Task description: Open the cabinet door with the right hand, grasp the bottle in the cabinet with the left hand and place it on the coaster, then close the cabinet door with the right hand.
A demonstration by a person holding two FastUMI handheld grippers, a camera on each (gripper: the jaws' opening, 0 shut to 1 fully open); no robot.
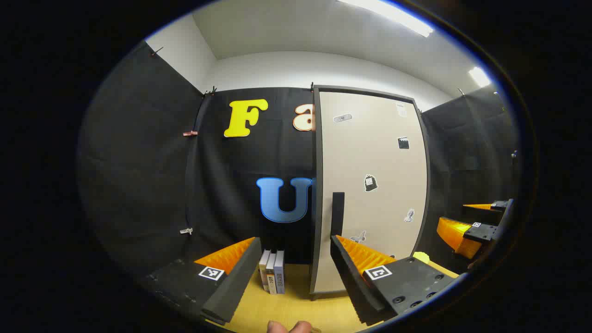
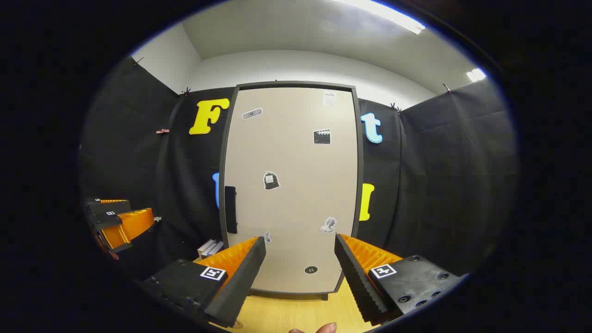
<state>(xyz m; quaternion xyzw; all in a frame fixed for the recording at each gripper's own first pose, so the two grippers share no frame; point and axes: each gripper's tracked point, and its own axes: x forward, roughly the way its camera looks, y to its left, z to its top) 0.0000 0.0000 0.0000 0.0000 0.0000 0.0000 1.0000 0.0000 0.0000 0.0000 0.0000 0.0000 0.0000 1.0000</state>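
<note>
A: Left gripper view first. Left tongs (image 1: 296, 273) spread wide, nothing between the fingers. Straight ahead, the cabinet door (image 1: 370, 185), shut flat in its dark frame. Dark vertical handle (image 1: 338, 213) near the door's left edge. Stickers scattered across the panel. Left of the door, three small books (image 1: 272, 272) upright on the wooden surface (image 1: 296, 310). Right of the door, low down, the right tongs (image 1: 476, 229), also apart and empty.

B: And the bottle?

A: Presumably behind the door, hidden. Something small and pale yellow (image 1: 421, 257) just right of the door's foot, partly behind a finger; possibly the coaster, cannot tell.

B: Right gripper view, then.

A: Right tongs (image 2: 299, 268) wide open, holding nothing, aimed at the lower half of the cabinet door (image 2: 291, 185). Handle (image 2: 230, 209) on the door's left edge, untouched, well up and left of the fingertips. Left of the door, the left tongs (image 2: 118, 222), and the books' tops (image 2: 210, 247) just visible.

B: Progress?

A: None judged done. Door closed, so opening comes first: right tongs across to the handle, then pull. After that, everything else: bottle out with the left, set on the coaster, door shut again.
</note>
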